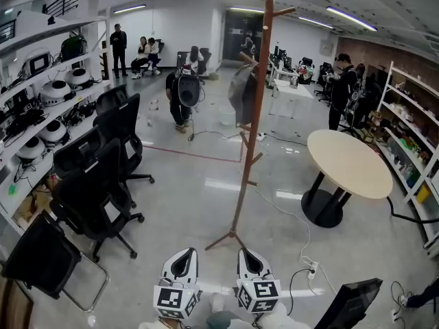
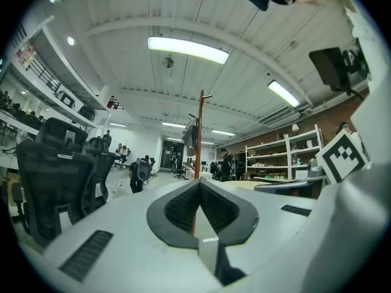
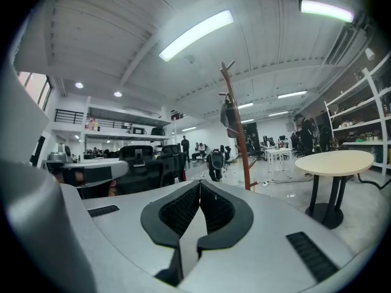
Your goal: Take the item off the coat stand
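Observation:
A tall brown wooden coat stand [image 1: 252, 122] rises from the shiny floor in the middle of the room. A dark grey item [image 1: 243, 91] hangs from an upper peg on its left side. Low in the head view, both grippers are well short of the stand's feet. The left gripper [image 1: 182, 260] and the right gripper [image 1: 252, 259] are shut with nothing between their jaws. The left gripper view puts the stand [image 2: 200, 133] and the item [image 2: 191, 135] straight ahead past the closed left gripper [image 2: 199, 184]. From the right gripper [image 3: 200, 184], the stand [image 3: 239, 133] and the item [image 3: 230, 119] lie ahead to the right.
Several black office chairs [image 1: 103, 177] line the left, in front of shelves with equipment [image 1: 41, 101]. A round beige table [image 1: 348, 163] stands at the right. Cables and a power strip [image 1: 310, 266] lie near the stand's base. Another chair back [image 1: 353, 303] is at the bottom right. People stand further back.

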{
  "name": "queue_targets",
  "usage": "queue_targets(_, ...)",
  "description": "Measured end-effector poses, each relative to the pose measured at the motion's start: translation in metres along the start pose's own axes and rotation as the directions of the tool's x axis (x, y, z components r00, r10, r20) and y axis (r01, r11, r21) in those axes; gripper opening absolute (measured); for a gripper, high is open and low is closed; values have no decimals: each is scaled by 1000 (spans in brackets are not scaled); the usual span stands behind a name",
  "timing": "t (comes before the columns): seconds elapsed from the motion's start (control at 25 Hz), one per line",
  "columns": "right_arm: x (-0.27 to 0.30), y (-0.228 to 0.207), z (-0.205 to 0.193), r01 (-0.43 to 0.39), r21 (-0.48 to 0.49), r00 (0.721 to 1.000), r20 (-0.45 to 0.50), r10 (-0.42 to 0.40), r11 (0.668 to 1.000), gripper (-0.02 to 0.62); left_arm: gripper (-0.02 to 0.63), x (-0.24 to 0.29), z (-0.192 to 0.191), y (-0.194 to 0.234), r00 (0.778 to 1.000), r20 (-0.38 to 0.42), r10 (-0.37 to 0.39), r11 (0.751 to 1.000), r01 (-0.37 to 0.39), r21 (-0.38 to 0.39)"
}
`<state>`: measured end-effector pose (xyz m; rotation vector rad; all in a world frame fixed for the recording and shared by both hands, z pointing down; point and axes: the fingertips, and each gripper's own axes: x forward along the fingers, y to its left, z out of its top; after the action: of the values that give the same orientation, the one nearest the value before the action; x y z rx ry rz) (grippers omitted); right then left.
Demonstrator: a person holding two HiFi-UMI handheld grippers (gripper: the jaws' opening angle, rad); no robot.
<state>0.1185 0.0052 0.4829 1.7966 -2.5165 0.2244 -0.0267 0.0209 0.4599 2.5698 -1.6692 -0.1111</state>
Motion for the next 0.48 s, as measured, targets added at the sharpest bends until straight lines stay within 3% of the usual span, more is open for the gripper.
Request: queue_targets(0.48, 50, -4, 3, -5, -5, 1000, 8, 5, 1000, 9, 3, 45, 1, 30, 1000, 0, -9, 1000, 9, 10)
